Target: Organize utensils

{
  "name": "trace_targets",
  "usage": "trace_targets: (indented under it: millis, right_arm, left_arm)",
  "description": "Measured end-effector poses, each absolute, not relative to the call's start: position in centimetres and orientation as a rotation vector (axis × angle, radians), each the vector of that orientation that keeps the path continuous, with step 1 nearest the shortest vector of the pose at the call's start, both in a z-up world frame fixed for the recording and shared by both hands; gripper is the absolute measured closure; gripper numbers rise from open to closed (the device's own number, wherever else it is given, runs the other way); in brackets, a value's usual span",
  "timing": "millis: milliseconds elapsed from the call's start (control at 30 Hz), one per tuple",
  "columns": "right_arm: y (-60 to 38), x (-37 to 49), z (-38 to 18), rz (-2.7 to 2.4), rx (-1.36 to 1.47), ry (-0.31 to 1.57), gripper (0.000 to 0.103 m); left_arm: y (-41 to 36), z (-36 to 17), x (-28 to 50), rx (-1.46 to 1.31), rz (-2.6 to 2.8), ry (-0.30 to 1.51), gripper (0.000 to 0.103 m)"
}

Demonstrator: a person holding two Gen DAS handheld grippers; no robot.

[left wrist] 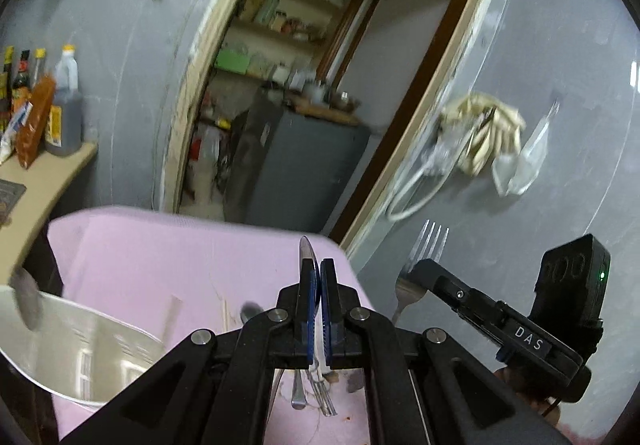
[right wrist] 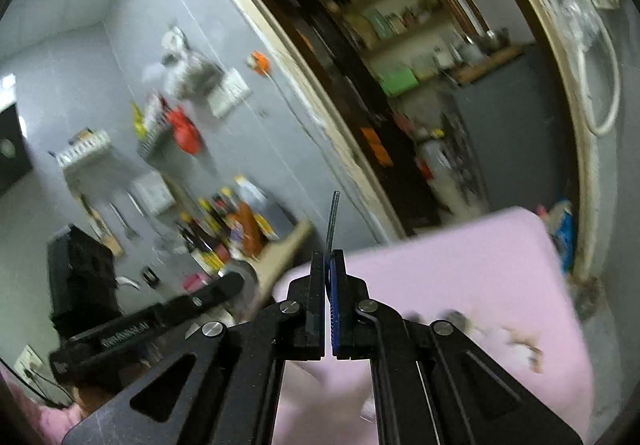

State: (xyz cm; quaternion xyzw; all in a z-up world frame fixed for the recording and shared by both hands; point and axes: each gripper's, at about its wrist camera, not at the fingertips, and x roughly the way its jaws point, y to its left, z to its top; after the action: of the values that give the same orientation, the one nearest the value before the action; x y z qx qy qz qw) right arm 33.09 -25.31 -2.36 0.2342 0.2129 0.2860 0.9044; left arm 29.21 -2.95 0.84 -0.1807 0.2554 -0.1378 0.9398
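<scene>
My left gripper (left wrist: 319, 265) is shut on a metal utensil with a rounded tip, seen edge-on, likely a spoon (left wrist: 305, 251); I hold it above the pink table (left wrist: 160, 253). My right gripper (right wrist: 329, 257) is shut on a fork; in the left wrist view its tines (left wrist: 430, 241) point up beside the right gripper (left wrist: 424, 269), and in the right wrist view it shows edge-on (right wrist: 333, 217). More utensils (left wrist: 316, 393) lie on the table under my left gripper. A shiny steel bowl (left wrist: 80, 345) sits at the table's left. The left gripper also shows in the right wrist view (right wrist: 236, 281).
A beige counter (left wrist: 44, 181) at left holds sauce bottles (left wrist: 64, 105). A doorway (left wrist: 304, 85) behind the table opens onto shelves and a grey cabinet (left wrist: 296, 169). Gloves and bags (left wrist: 484, 137) hang on the grey wall at right.
</scene>
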Motion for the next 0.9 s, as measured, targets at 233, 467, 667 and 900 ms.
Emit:
trace_targets:
  millis: [233,467,667,900]
  right_arm:
    - [-18.4,32.6,2.4,0.688,0.573,0.265,0.101]
    - [-12.4,31.5,2.8,0.715,0.562,0.22,0.101]
    - [-9.7,31.1,0.6,0.703,0.512,0.254,0.101]
    - [-8.3,31.3,-2.2,0.663,0.464,0.303,0.101]
  left_arm:
    - [5.0,4.4,26.9,-0.397,-0.204,0.349,0.1]
    - [11.9,4.2,24.9,-0.412,-0.131,0.266,0.1]
    - [16.0,1.7,24.5,-0.497,-0.134,0.235,0.1]
    - [18.6,-1.9,25.5,-0.636,-0.189,0.219,0.1]
